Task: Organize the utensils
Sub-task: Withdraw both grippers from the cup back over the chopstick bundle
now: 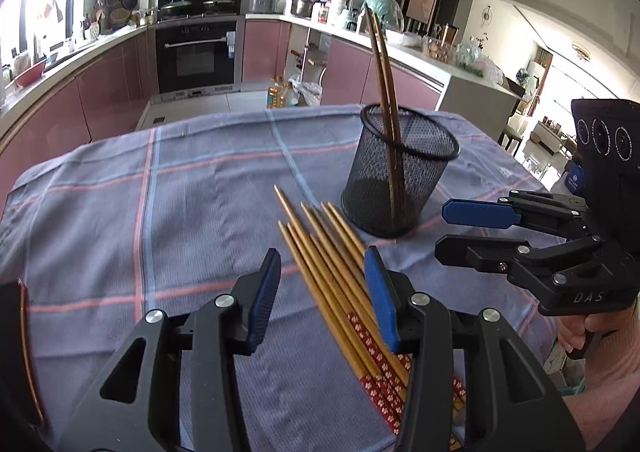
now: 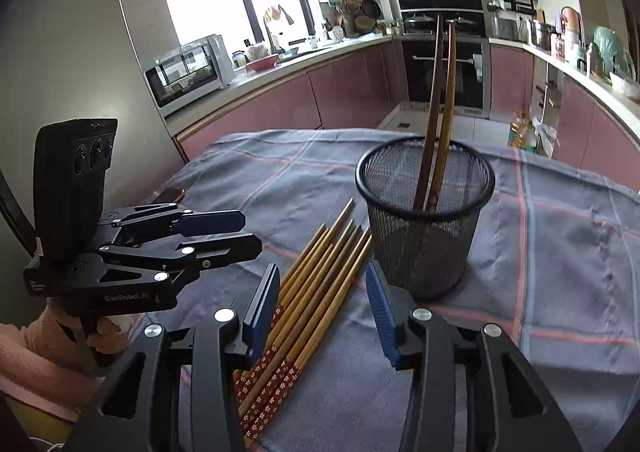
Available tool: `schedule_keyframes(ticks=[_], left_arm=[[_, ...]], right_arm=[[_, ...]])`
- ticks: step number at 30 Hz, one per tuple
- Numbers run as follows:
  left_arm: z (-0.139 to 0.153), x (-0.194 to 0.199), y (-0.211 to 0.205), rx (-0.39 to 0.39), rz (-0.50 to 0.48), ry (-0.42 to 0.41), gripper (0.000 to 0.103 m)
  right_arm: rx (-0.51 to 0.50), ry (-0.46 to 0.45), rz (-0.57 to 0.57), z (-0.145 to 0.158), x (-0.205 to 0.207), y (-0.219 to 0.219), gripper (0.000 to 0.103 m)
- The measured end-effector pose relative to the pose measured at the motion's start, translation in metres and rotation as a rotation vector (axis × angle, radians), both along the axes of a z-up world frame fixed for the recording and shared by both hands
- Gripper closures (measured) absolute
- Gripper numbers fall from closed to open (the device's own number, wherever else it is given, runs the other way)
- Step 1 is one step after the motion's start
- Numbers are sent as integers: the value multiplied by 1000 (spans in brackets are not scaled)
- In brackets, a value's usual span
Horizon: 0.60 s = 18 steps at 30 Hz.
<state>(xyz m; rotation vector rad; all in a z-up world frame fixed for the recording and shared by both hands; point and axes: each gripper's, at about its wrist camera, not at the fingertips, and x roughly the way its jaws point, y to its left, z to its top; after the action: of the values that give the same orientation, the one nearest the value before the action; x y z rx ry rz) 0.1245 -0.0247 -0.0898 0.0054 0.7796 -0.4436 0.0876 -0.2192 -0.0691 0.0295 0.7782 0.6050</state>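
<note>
On the table's checked cloth (image 1: 120, 192), we hold left tongs (image 1: 324, 292) and right tongs (image 2: 324, 304) open over loose chopsticks (image 2: 320, 280) beside the mesh cup (image 2: 424, 244).

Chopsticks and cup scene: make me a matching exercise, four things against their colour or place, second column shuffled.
Things:
1. mesh cup
2. dark chopsticks
3. bamboo chopsticks
4. tablecloth

Descriptions:
A. lying flat on the cloth, red patterned ends
B. blue-grey with pink stripes
C. black, standing upright
D. standing inside the cup

Pairs: 1-C, 2-D, 3-A, 4-B
</note>
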Motion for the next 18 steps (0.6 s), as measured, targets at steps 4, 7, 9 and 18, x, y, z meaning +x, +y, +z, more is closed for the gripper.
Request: schedule_keyframes(ticks=[4,7,9,18], left_arm=[[-22,-5,-1,13,-12,57,60],[-30,-6,-6,30,-9,78,60],[-34,-7,-7,43,-8,87,60],[-42,-8,-9,60,-6,109,60]], right_arm=[[-47,45,-20,-22,-2,9,60],[-46,64,-22,-29,-4,13,60],[-63,62,-27,-32,-4,12,60],[-97,69,-42,-40,-6,16,60]])
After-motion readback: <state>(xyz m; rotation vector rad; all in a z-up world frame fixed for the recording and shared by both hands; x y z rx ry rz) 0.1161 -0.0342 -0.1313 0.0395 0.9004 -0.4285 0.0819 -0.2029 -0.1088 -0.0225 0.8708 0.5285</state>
